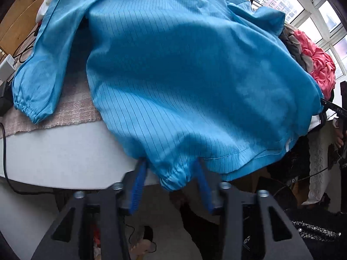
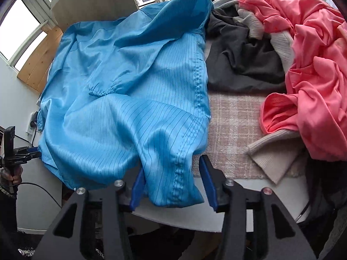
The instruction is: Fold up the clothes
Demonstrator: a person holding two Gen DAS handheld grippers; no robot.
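Your left gripper [image 1: 171,169] is level at the near table edge, blue fingers [image 1: 138,186] spread with the elastic cuff of the blue striped coat [image 1: 173,75] bunched between them but no pinch visible; your right gripper [image 2: 171,171] sits the same way at the coat's hem corner, jaws apart with the fabric draped loosely through the gap. The coat lies spread across the pinkish checked mat [image 2: 232,125] on the white table [image 1: 65,151], hem hanging over the near edge, just beside a pile of pink, dark and beige clothes [image 2: 303,65]. Small white lettering shows on each tool body seen from the opposite camera, too small to read.
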